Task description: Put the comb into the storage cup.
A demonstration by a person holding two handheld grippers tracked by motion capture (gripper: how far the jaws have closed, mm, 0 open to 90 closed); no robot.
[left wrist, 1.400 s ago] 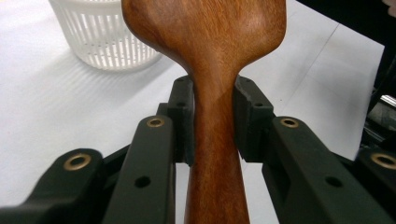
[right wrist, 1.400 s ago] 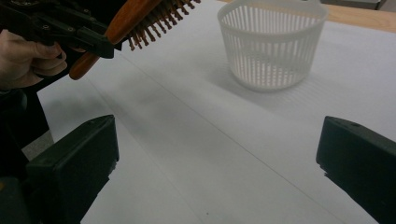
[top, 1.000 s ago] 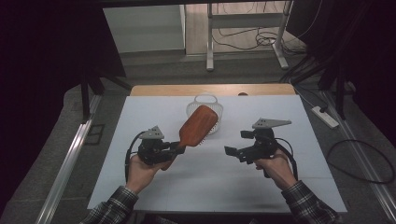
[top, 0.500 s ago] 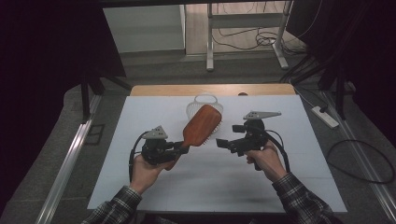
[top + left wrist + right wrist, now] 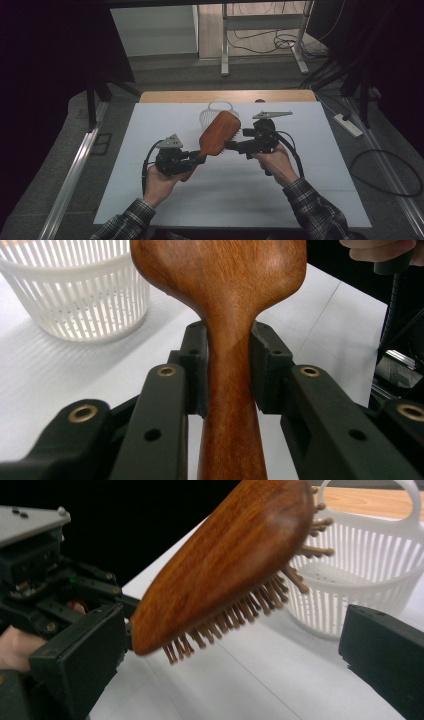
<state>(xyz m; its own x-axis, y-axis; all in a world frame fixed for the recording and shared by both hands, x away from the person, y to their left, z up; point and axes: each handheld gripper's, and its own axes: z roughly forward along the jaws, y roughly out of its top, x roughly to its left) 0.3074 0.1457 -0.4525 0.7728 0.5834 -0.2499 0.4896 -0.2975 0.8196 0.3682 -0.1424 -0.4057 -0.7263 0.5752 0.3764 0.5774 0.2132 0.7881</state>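
Observation:
A wooden hairbrush with a paddle head is held tilted up above the table, bristles facing right. My left gripper is shut on its handle, both pads pressed against the narrow neck. My right gripper is open and level with the brush head. In the right gripper view the brush head hangs between my right gripper's wide-apart jaws, and neither pad touches it.
A white slatted plastic basket with a loop handle stands just behind the brush, near the table's far edge. The white tabletop spreads out in front of both hands. A wooden strip borders the far side.
My right gripper has moved left across the table, up to the brush head. The left gripper has kept the brush still.

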